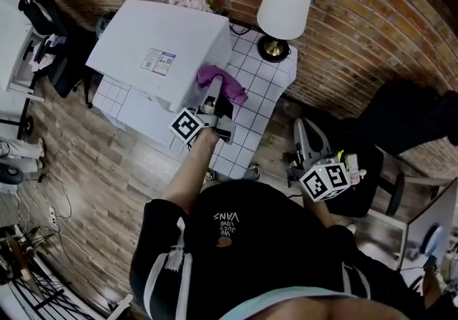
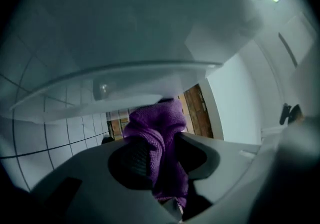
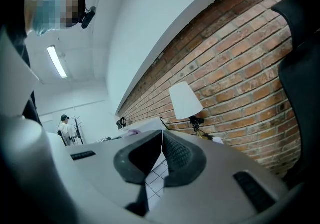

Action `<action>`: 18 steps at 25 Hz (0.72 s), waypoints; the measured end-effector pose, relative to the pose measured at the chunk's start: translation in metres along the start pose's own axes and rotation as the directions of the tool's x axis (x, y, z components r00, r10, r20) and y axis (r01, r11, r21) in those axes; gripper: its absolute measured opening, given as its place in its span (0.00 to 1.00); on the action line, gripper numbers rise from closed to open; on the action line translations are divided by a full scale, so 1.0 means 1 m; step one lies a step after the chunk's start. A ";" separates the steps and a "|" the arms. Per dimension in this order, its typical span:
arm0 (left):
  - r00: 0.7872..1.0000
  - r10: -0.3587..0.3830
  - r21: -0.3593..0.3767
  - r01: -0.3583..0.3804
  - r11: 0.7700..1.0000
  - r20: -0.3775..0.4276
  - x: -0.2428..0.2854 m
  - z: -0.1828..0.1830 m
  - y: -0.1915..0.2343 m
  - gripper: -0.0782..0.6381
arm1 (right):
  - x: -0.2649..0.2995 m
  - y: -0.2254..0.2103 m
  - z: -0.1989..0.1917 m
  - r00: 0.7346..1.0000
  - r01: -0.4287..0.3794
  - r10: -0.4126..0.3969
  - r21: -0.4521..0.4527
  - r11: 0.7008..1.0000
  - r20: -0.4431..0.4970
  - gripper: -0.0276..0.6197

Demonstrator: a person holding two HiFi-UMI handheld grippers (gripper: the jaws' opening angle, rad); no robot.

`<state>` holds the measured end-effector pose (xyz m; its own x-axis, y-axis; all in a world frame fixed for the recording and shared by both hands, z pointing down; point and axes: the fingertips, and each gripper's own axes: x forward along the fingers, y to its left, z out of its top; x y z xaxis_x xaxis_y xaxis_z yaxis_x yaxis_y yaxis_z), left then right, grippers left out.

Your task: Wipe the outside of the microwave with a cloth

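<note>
A white microwave (image 1: 163, 46) stands on a white tiled table (image 1: 254, 107) against the brick wall. My left gripper (image 1: 213, 100) is shut on a purple cloth (image 1: 222, 84), and the cloth is pressed against the microwave's right side. In the left gripper view the purple cloth (image 2: 159, 140) fills the space between the jaws, right under the microwave's white body (image 2: 120, 42). My right gripper (image 1: 343, 168) hangs low at my right side, well away from the microwave. Its jaws (image 3: 161, 155) are closed together with nothing between them.
A white table lamp (image 1: 283, 7) stands on the table's far right corner; the same lamp (image 3: 185, 100) shows in the right gripper view. A black chair (image 1: 401, 125) is at the right. A desk with dark gear (image 1: 43, 25) stands at the left. Cables (image 1: 43, 211) lie on the wood floor.
</note>
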<state>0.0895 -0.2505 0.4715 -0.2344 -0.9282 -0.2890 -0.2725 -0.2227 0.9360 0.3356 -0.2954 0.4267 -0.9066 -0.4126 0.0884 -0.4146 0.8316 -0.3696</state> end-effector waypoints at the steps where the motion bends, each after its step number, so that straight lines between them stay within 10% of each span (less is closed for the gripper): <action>1: 1.000 -0.005 -0.002 0.005 1.000 0.001 0.009 0.000 0.003 0.30 | -0.003 -0.004 0.001 1.000 0.013 -0.013 0.000 1.000 0.001 0.05; 18: 0.987 0.044 -0.068 -0.034 0.997 0.155 0.127 -0.010 0.040 0.30 | -0.040 -0.071 0.022 0.987 0.159 -0.159 -0.007 0.987 0.014 0.05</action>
<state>0.0578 -0.3801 0.4744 -0.3884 -0.8796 -0.2748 -0.2006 -0.2103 0.9568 0.4029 -0.3463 0.4293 -0.8281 -0.5447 0.1327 -0.5538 0.7579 -0.3447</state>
